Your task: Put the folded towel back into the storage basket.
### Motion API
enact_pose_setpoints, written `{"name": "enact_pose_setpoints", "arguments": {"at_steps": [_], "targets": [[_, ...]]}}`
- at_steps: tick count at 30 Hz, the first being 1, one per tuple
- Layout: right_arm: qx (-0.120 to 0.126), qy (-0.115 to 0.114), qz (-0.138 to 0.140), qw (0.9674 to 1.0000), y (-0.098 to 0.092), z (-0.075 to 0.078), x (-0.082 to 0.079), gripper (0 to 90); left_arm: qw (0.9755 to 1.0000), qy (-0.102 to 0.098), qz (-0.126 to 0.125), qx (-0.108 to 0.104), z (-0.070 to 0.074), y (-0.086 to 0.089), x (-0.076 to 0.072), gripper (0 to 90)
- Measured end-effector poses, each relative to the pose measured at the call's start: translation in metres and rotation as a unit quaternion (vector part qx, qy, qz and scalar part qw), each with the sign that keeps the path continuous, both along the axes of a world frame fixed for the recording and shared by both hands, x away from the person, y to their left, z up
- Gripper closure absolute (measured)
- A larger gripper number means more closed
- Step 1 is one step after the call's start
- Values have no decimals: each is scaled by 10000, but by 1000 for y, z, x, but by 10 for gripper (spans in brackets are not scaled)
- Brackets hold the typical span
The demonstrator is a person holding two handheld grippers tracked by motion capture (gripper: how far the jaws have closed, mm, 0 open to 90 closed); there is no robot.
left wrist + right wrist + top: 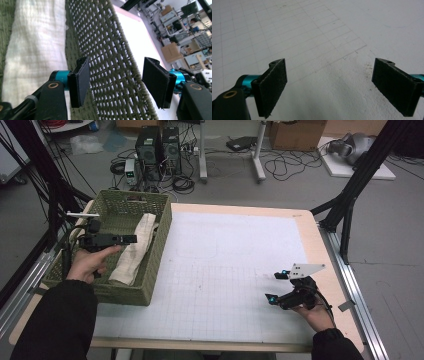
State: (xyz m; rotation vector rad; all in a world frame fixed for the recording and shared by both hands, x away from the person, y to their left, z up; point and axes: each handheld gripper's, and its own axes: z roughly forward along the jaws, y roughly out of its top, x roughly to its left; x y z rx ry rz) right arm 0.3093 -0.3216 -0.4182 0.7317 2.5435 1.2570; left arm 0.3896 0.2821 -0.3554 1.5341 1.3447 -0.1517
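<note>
The landmark is the green woven basket [150, 285], which stands at the left edge of the surface [235, 260]. A pale folded cloth [135, 251] lies lengthwise on the basket's floor, near its right wall.

The left tool [131, 239] is held level above the basket, its tip over the cloth. In the left gripper view its jaws stand wide apart and straddle the basket's right wall [110, 62]: one pad [80, 81] is inside the basket, over the cloth [35, 47]; the other pad [156, 81] is outside it. Neither pad presses on the wall or the cloth. Nothing is gripped.

The right tool [278, 287] is well apart from the basket, near the front right corner of the surface, resting in the person's right hand [316, 312]. In the right gripper view its jaws are spread wide over the bare gridded sheet [312, 37], with nothing between them.
</note>
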Motion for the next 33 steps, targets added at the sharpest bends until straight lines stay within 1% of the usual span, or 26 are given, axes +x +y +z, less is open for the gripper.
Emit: {"name": "enact_pose_setpoints", "arguments": {"at_steps": [1,4,7,9,10,14,17,18,19,21,22,23,26,27,29,32,33], "targets": [[-13,15,13,10000,0,0,0,119,10000,-8,-3,-2,0,0,0,391],[11,4,6,10000,0,0,-1,119,9999,-93,-18,-118,2,0,-1,392],[4,7,10,10000,0,0,-1,119,9997,-177,-25,-145,4,0,-3,404],[-9,-3,23,10000,1,0,-1,119,9994,-228,-66,-268,5,-2,-4,406],[-15,-8,31,10000,1,0,-1,119,9991,-300,-67,-289,7,-4,-5,409],[13,-20,13,10000,0,2,-1,119,9987,-394,-131,-311,11,-11,-9,406],[13,-32,7,10000,0,3,-1,119,9983,-479,-152,-286,16,-17,-12,404],[17,-35,8,10000,0,3,-1,119,9981,-536,-198,-246,17,-19,-13,404],[26,-38,13,10000,0,3,-1,119,9981,-536,-185,-243,19,-20,-14,404],[17,-40,17,10000,0,4,-1,119,9975,-647,-179,-219,22,-23,-17,405],[12,-44,18,10000,0,4,-1,119,9974,-662,-184,-238,22,-25,-18,407],[13,-45,13,10000,0,4,-1,119,9973,-689,-174,-178,23,-27,-19,406],[36,-47,16,10000,0,5,-1,119,9970,-726,-185,-197,25,-32,-21,401],[39,-56,28,10000,0,6,-1,119,9970,-739,-180,-170,26,-33,-22,401],[44,-66,31,10000,0,6,-1,119,9966,-774,-208,-199,28,-37,-23,398],[41,-82,30,10000,0,6,-1,119,9964,-795,-245,-129,31,-44,-25,397],[41,-82,30,10000,0,6,-1,119,9961,-826,-263,-139,32,-46,-26,395]]}}
